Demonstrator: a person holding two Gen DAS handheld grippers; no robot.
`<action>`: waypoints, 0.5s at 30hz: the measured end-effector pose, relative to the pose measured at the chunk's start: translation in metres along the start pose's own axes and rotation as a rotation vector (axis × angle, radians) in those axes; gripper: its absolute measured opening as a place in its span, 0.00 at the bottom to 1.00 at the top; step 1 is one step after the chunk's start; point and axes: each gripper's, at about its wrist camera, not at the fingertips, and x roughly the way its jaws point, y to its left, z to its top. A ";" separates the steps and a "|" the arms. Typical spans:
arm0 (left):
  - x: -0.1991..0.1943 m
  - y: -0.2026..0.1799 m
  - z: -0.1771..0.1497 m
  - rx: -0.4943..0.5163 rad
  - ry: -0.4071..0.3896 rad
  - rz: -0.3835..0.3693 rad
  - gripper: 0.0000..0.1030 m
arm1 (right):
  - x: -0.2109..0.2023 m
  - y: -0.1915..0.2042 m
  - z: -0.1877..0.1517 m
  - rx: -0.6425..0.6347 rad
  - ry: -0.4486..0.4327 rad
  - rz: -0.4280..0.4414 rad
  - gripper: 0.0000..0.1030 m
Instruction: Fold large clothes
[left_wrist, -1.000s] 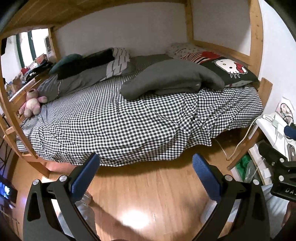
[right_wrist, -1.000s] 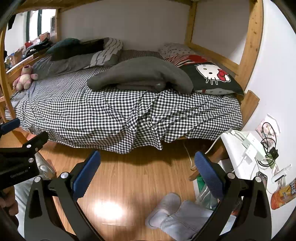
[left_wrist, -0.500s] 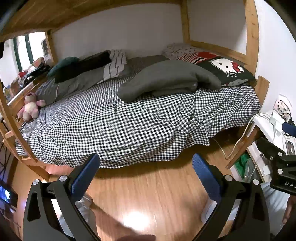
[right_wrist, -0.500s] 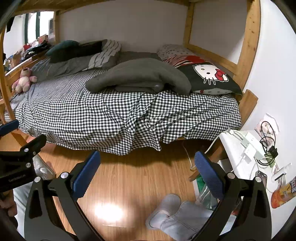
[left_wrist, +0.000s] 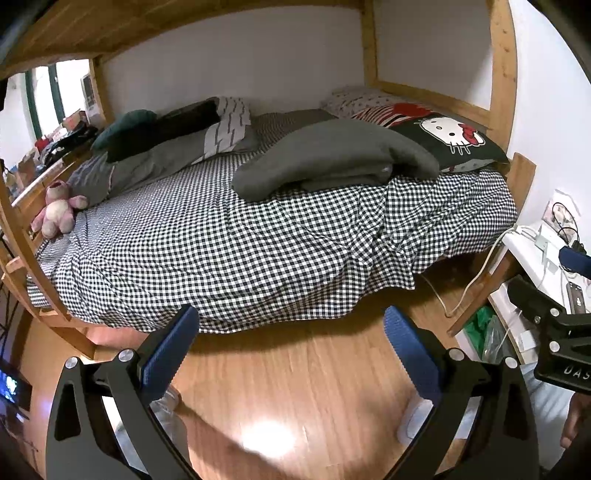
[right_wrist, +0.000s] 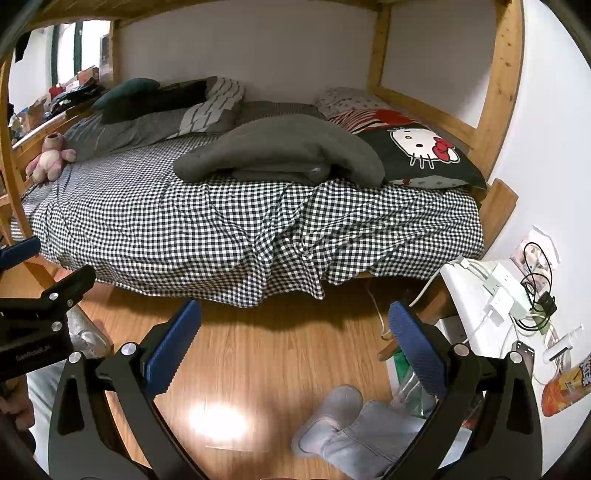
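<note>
Indoors, under a wooden bunk frame (right_wrist: 495, 110), a bed covered in a black-and-white checked sheet (left_wrist: 229, 251) fills both wrist views. The left gripper (left_wrist: 291, 354) and the right gripper (right_wrist: 295, 350) hang over the bare wood floor (right_wrist: 280, 354) in front of the bed, each with its blue-padded fingers spread wide and holding nothing. A large grey garment (left_wrist: 332, 158), loosely folded over itself, lies on the sheet toward the head of the bed, well apart from both grippers. Just beside it, against the frame, rests a black pillow with a white cartoon cat (right_wrist: 421, 147); behind that sits a pale spotted pillow (right_wrist: 347, 99). Grey and striped bedding (left_wrist: 177, 147) is heaped along the white wall, and a pink plush toy (left_wrist: 57, 210) sits at the far edge of the mattress. The sheet's edge drapes in wrinkles over the bedside. At right, a white side table (right_wrist: 476, 295) carries a power strip (right_wrist: 506, 291) with tangled cables. A pale grey boot (right_wrist: 328, 421) lies on the floor near the right gripper, where glare from a light shines on the boards.
</note>
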 end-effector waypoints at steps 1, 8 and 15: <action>0.000 0.000 0.000 0.001 -0.001 -0.001 0.96 | 0.000 0.000 0.000 -0.001 0.000 -0.001 0.97; 0.001 0.001 0.000 0.001 0.001 -0.006 0.96 | 0.000 0.000 0.000 -0.002 -0.001 0.002 0.97; 0.000 -0.001 -0.001 0.003 0.001 -0.008 0.96 | -0.002 0.001 -0.001 0.000 0.001 0.003 0.97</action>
